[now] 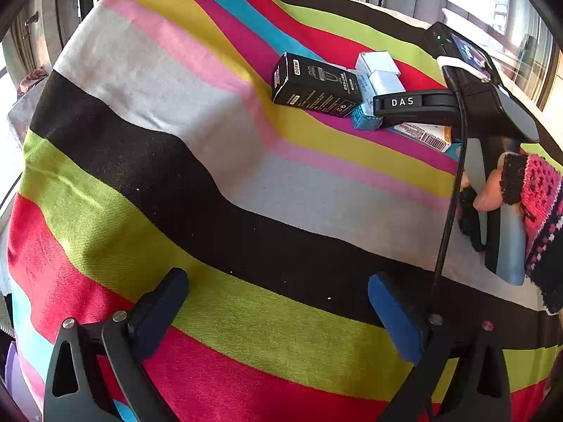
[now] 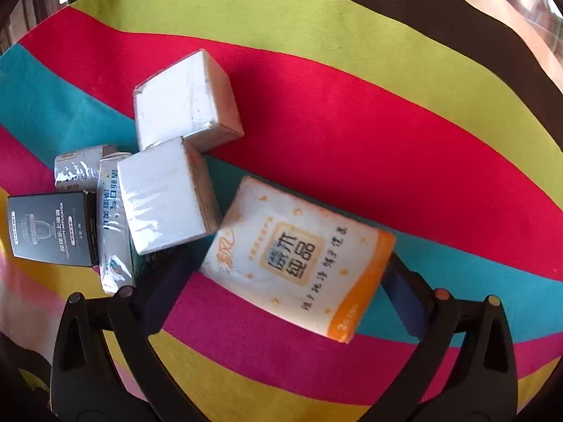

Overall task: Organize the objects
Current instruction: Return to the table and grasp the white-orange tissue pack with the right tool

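Items gathered: one cluster on the striped cloth (image 1: 183, 161), toward its far right part.
- Black box (image 2: 52, 228), lying flat at the cluster's left edge.
- Two foil-wrapped packs (image 2: 112, 225), side by side, touching the black box; the right one is partly under a white block.
- Two white blocks (image 2: 165, 197), corner to corner, the near one tilted onto a foil pack.
- Tissue pack (image 2: 299, 256), white and orange, lying flat just right of the near block, askew to the rest.

Progress, as a judgement: collecting looks largely done, since all visible items sit together; squaring them into rows or a stack is left. No tray or bin shows.

Right gripper (image 2: 285, 281): jaws wide, standing either side of the tissue pack; whether the pads touch it cannot be told. It appears set down, not carried.

Left gripper (image 1: 278, 302): jaws wide, nothing between them, over bare cloth well apart from the cluster.

Surroundings: windows behind; a hand in a pink and black knitted glove (image 1: 538, 197) grips the right tool.

In the way: the near block crowds the right gripper's left jaw.
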A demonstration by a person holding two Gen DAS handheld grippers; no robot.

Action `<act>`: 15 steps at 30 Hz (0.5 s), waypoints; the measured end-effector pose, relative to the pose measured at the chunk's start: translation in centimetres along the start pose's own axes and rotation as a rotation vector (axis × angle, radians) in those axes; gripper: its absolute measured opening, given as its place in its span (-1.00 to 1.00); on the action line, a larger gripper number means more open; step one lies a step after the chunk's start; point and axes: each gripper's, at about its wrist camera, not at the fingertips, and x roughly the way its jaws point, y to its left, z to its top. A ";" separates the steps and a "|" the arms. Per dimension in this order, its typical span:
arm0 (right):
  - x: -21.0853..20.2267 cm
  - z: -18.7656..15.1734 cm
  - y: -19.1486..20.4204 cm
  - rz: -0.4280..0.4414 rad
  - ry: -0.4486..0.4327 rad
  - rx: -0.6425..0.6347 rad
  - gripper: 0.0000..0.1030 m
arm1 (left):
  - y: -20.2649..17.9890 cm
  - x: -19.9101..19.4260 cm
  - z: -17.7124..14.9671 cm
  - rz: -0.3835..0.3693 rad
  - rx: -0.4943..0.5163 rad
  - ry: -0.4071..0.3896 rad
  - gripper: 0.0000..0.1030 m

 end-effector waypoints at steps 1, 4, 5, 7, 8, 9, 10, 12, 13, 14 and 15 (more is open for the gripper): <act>-0.1 -0.1 0.0 0.007 0.000 -0.007 0.99 | 0.0 0.0 0.0 0.002 0.002 0.001 1.00; -1.3 -0.9 -0.4 0.028 -0.021 -0.039 0.63 | 0.0 0.0 0.0 0.007 0.006 0.003 1.00; -1.8 -1.5 -0.6 0.039 -0.008 -0.045 0.62 | -0.1 0.1 0.1 0.010 0.008 0.004 1.00; -3.5 -3.5 -1.2 0.060 -0.014 -0.074 0.62 | -0.1 0.0 0.1 0.010 0.008 0.004 1.00; -4.6 -5.0 -1.7 0.055 -0.019 -0.090 0.62 | -0.1 0.0 0.1 0.009 0.008 0.004 1.00; -5.5 -6.5 -2.4 0.056 -0.019 -0.095 0.62 | -0.1 0.0 0.1 0.010 0.009 0.005 1.00; -6.5 -8.1 -3.3 0.065 -0.018 -0.090 0.62 | 0.0 0.0 0.0 0.010 0.009 0.005 1.00; -8.7 -11.4 -5.3 0.071 -0.027 -0.073 0.62 | 0.1 0.0 0.0 0.011 0.010 0.006 1.00; -9.7 -12.9 -6.2 0.066 -0.032 -0.071 0.62 | 0.0 -0.1 -0.1 0.011 0.011 0.006 1.00; -10.7 -14.4 -7.0 0.059 -0.039 -0.067 0.62 | 0.1 -0.1 0.0 0.011 0.011 0.006 1.00; -11.4 -15.5 -7.7 0.053 -0.046 -0.060 0.63 | 0.2 -0.1 0.0 0.010 0.012 0.007 1.00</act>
